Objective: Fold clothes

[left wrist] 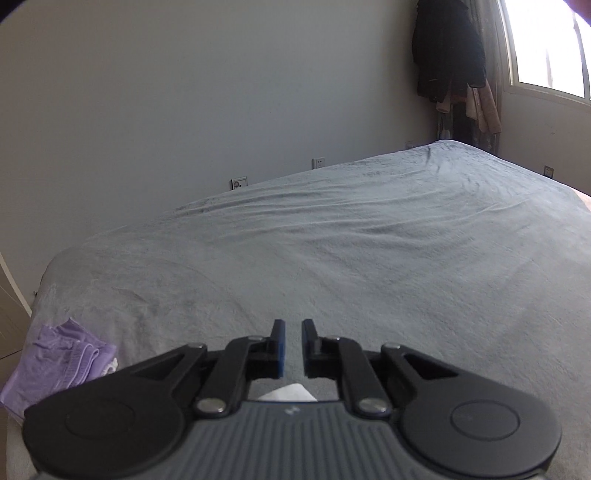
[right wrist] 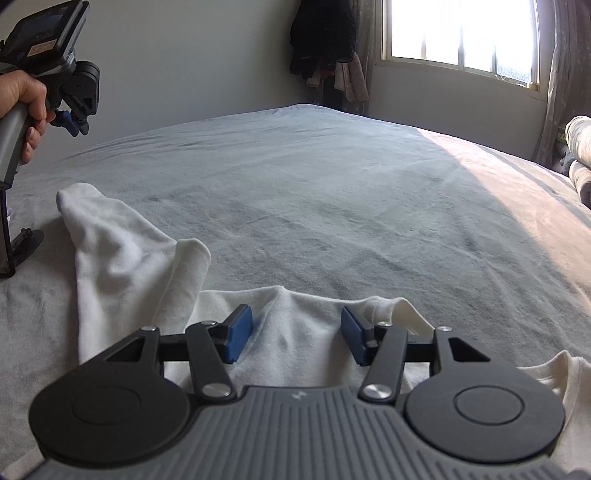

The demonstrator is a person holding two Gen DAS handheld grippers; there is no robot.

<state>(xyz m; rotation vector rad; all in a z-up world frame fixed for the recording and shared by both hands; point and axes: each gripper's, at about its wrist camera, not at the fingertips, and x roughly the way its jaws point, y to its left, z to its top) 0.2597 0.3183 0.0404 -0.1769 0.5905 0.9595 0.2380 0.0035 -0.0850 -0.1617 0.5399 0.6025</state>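
Note:
A white garment (right wrist: pixel 122 258) lies crumpled on the grey bed cover (right wrist: pixel 332 192), one sleeve-like part stretching up to the left. My right gripper (right wrist: pixel 297 334) hovers low over the garment's near part, open, its blue pads (right wrist: pixel 240 332) wide apart with a ridge of white cloth under the gap. My left gripper (left wrist: pixel 293 343) is open by a narrow gap with nothing between its pads; a corner of the white garment (left wrist: pixel 288 391) shows beneath it. In the right wrist view, a hand holds the left gripper (right wrist: pixel 72 123) raised above the bed at the far left.
A folded purple garment (left wrist: pixel 55 365) rests near the bed's left corner. Dark clothes (right wrist: pixel 325 40) hang in the far corner beside a bright window (right wrist: pixel 461 33). Pale rolled bundles (right wrist: pixel 580 147) sit at the right edge. A dark stand (right wrist: pixel 14 251) is at the left.

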